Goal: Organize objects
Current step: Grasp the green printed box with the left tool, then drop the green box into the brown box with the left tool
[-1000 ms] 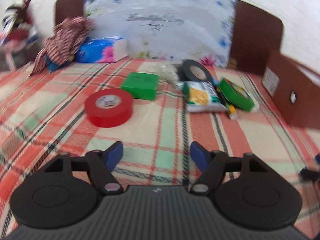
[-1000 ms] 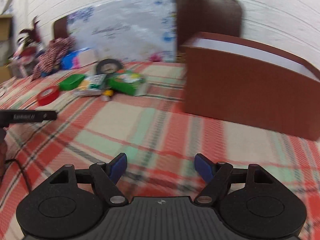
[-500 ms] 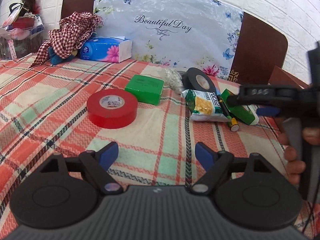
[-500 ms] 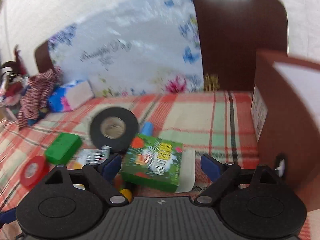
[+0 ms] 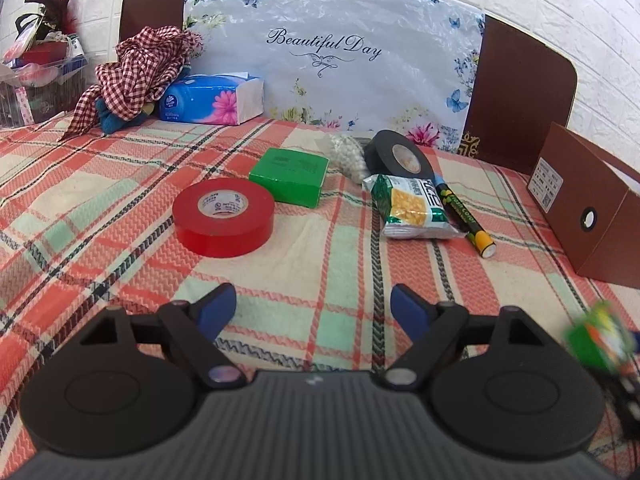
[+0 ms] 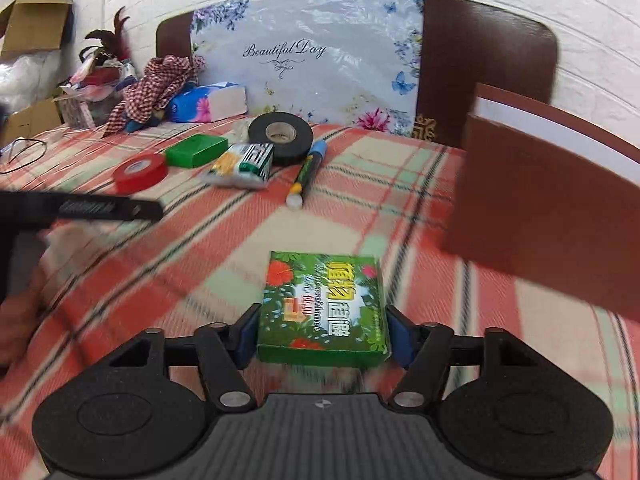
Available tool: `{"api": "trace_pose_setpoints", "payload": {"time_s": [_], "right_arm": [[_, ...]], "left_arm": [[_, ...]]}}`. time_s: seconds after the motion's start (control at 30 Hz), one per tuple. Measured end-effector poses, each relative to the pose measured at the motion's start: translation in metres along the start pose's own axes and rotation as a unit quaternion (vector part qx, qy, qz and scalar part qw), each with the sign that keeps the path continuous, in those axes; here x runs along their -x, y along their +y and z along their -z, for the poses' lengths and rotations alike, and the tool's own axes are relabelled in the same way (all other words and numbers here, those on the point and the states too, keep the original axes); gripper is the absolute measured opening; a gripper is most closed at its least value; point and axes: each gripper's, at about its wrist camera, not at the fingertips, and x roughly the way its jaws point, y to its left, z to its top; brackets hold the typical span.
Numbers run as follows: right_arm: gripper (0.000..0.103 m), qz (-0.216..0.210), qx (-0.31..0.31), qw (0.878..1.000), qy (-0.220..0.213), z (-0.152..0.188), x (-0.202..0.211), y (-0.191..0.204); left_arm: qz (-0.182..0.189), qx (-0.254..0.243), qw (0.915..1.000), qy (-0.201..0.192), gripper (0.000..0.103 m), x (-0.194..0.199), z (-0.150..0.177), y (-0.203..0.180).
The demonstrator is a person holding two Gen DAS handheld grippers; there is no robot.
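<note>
So, my right gripper (image 6: 322,338) is clamped on the green floral box (image 6: 325,305), w/ the brown cardboard box (image 6: 552,200) at 2 o'clock. My left gripper (image 5: 312,312) hangs wide open, holding nothing. Task's barely begun, I'd say: red tape roll (image 5: 224,216), plain green box (image 5: 289,176), black tape roll (image 5: 396,156), snack packet (image 5: 412,208) & marker (image 5: 464,216) all left on the plaid cloth (image 5: 320,272), 12 o'clock.
</note>
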Motion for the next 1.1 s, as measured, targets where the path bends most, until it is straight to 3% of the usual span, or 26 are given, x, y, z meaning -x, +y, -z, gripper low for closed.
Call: {"api": "trace_pose_setpoints", "payload": {"time_s": [0.03, 0.2, 0.33, 0.47, 0.67, 0.7, 0.73, 0.77, 0.8, 0.93, 1.1], "right_arm": [[0.087, 0.006, -0.005, 1.0, -0.002, 0.007, 0.009, -0.003], [0.086, 0.025, -0.049, 0.998, -0.004, 0.022, 0.027, -0.019], [0.086, 0.03, -0.045, 0.999, -0.005, 0.025, 0.03, -0.012], [0.086, 0.032, -0.023, 0.999, -0.004, 0.028, 0.033, -0.007], [0.083, 0.036, -0.04, 0.999, -0.001, 0.031, 0.037, -0.014], [0.075, 0.033, -0.042, 0.999, 0.0, 0.031, 0.037, -0.015], [0.059, 0.027, -0.04, 0.999, -0.003, 0.032, 0.038, -0.015], [0.059, 0.024, -0.034, 0.999, -0.005, 0.032, 0.039, -0.012], [0.059, 0.029, -0.027, 0.999, -0.007, 0.032, 0.039, -0.01], [0.059, 0.05, -0.029, 0.998, -0.038, 0.026, 0.046, -0.011], [0.059, 0.095, -0.02, 0.989, -0.113, -0.002, 0.057, -0.025]], "left_arm": [[-0.003, -0.005, 1.0, 0.002, 0.086, -0.001, 0.0, -0.002], [-0.03, -0.055, 0.9973, 0.038, 0.086, 0.002, -0.003, -0.027], [0.063, -0.022, 0.9938, 0.089, 0.081, 0.033, -0.008, -0.055], [0.167, -0.014, 0.9752, 0.145, 0.073, 0.055, -0.01, -0.096], [0.207, -0.023, 0.9497, 0.234, 0.062, 0.039, 0.008, -0.14], [0.205, -0.031, 0.9514, 0.228, 0.062, 0.038, 0.012, -0.145], [0.206, -0.041, 0.9535, 0.216, 0.053, 0.04, 0.013, -0.149], [0.216, -0.042, 0.9508, 0.218, 0.045, 0.039, 0.013, -0.152], [0.238, -0.03, 0.9439, 0.227, 0.031, 0.038, 0.011, -0.153], [0.236, -0.049, 0.947, 0.212, 0.03, 0.043, -0.005, -0.168], [0.247, -0.081, 0.9548, 0.143, 0.031, 0.057, -0.048, -0.195]]}}
